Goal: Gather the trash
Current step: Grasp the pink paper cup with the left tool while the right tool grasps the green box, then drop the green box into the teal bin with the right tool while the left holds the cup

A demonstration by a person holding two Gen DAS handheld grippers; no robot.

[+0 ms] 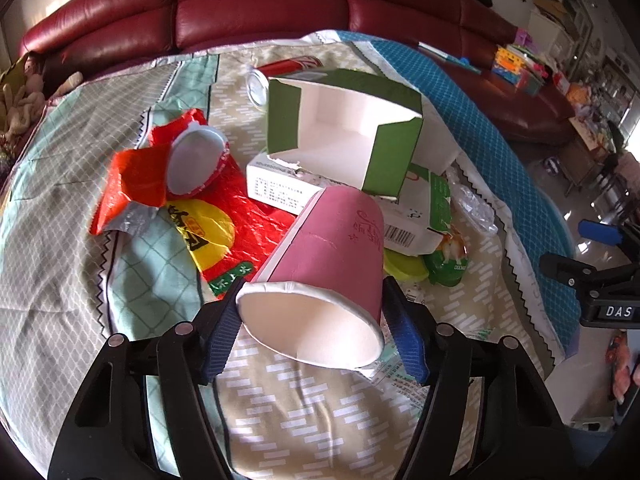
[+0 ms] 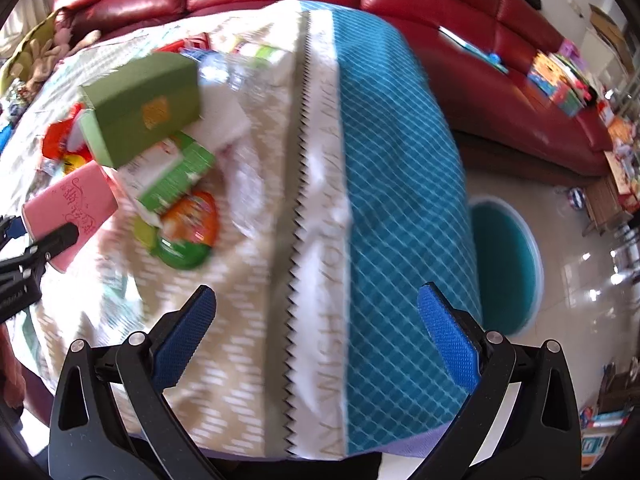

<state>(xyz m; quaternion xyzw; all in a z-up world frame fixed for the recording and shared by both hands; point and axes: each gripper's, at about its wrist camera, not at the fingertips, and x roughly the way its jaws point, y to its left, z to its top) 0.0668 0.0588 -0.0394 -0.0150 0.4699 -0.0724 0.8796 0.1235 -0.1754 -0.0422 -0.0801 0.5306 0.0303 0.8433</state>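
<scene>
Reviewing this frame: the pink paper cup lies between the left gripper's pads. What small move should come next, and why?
Probably finish closing the left gripper on the pink paper cup: its rim sits between the blue pads, near or touching both.

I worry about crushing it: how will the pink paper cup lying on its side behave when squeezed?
The pink paper cup looks thin-walled and empty, so probably light and easily dented. Its open rim already looks slightly flattened between the left gripper pads, so a firm squeeze would likely buckle it. Lying on its side, it may roll if released.
</scene>
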